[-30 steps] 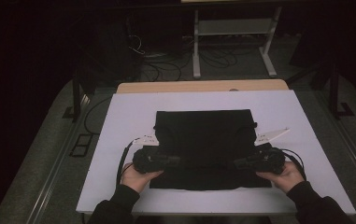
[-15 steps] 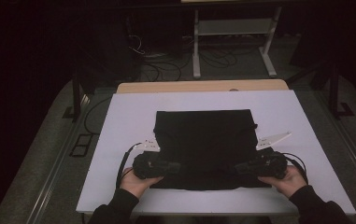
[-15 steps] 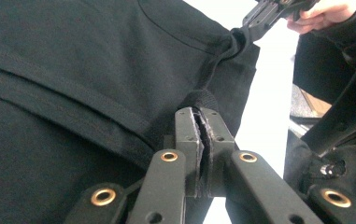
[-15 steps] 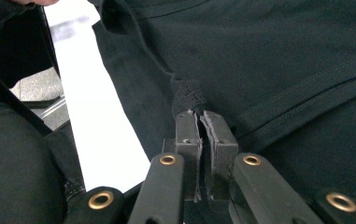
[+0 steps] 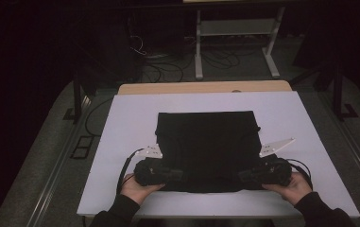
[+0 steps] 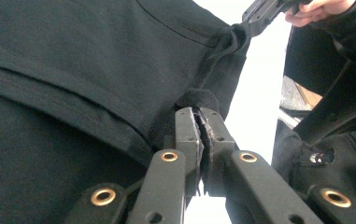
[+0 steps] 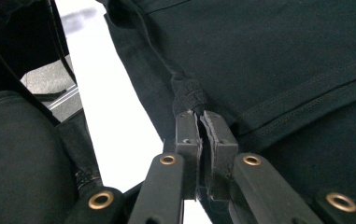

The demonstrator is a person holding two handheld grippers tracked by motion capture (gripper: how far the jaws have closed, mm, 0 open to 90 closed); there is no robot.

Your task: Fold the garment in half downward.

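The right hand-held gripper (image 7: 202, 122) pinches a bunched edge of the black garment (image 7: 278, 60), jaws pressed together, above the white tabletop (image 7: 110, 116); a stitched hem runs alongside.

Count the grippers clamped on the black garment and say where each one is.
2. The left gripper pinches the black garment at its near left corner; the right gripper pinches its near right corner. Both are shut on the cloth's near edge.
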